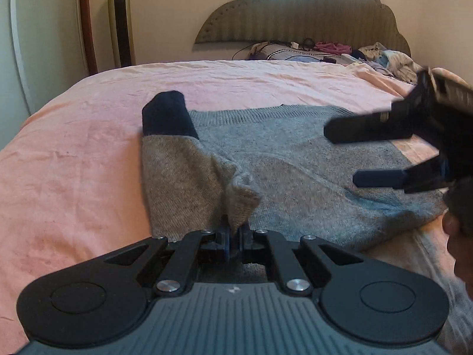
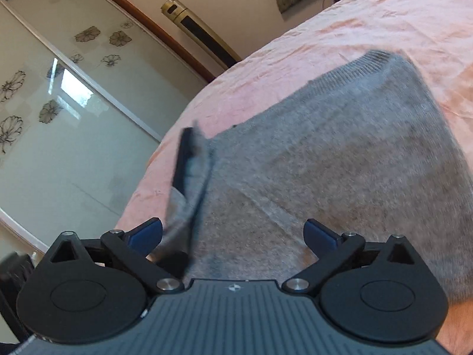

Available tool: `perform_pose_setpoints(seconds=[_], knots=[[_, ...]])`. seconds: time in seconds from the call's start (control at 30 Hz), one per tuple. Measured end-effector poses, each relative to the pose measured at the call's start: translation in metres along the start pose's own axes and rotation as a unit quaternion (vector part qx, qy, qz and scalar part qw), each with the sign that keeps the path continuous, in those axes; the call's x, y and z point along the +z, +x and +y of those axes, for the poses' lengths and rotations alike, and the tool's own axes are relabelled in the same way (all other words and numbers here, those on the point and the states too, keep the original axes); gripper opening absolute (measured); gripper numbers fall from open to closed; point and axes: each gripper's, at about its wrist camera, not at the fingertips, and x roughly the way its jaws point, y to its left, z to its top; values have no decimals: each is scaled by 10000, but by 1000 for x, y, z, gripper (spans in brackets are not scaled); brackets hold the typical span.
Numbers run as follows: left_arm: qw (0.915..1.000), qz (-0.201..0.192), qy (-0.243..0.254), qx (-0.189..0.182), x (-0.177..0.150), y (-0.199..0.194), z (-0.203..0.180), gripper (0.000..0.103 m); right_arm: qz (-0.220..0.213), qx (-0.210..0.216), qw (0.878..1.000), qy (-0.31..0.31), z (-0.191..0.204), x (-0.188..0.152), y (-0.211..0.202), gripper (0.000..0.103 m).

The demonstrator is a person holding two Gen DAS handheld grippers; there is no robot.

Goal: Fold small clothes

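Left wrist view first: the left gripper [image 1: 235,236] has its fingers pinched together on a bit of the sweater [image 1: 295,159], right where the sleeve [image 1: 177,162] meets the body. The sweater lies flat on the pink bed [image 1: 88,148], body running off to the right, and the sleeve goes straight away from the fingers with its dark cuff [image 1: 167,114] at the far end. So the sleeve's long axis is pretty much in line with this gripper. The right gripper [image 1: 343,153] comes in from the right edge, fingers spread wide with nothing between them, hovering over the body of the sweater, well right of the pinch point.

Right wrist view: the right gripper [image 2: 233,232] looks down on the grey sweater [image 2: 340,162], fingers apart and empty. The body fills the space ahead and to the right of the fingers. The sleeve [image 2: 189,171] shows as a raised, blurry strip just left of centre, close by the left finger [image 2: 146,232].

My guess is the sleeve gets folded across the body next, and the left gripper, already clamped there, is the nearer one.
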Motion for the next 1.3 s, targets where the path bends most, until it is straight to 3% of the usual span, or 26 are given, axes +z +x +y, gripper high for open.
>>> perform_pose_setpoints(seconds=[0.13,0.23,0.4,0.5,0.53,0.6,0.63,0.67,0.87,1.07,1.17,1.3], knots=[[9999,-129,-42,-58,1,-7,5,5,480,466,9971,375,5,39,36,102],[9993,-317,163,-67,0,-16,1,5,1091,972,9865,735,9,62,83,102],[9989,-345,246,-221,-2,-17,-2,5,2082,876,9706,834,26,76,169,99],[9989,-322,214,-254,-1,-15,1,5,2373,608,9688,379,42,75,201,94],[9991,-304,193,-241,-1,-13,3,5,2400,508,9693,186,48,75,207,89],[9993,-265,170,-219,-2,-11,4,5,2436,214,9695,-155,56,75,215,58],[9993,-256,169,-199,-2,-10,4,5,2485,89,9681,-304,57,73,218,21],[9993,-255,176,-200,-3,-10,4,5,2476,61,9681,-389,56,72,218,19],[9967,-411,473,-516,11,-10,-15,5,1911,398,9785,-665,47,87,160,15],[9825,-671,804,-1542,32,-9,-76,5,1267,52,9884,-834,11,133,54,15],[9742,-323,882,-2053,30,7,-104,5,1069,-393,9909,-720,-26,137,5,15],[9640,347,927,-2470,22,41,-139,5,862,-828,9926,-190,-88,130,-14,15]])
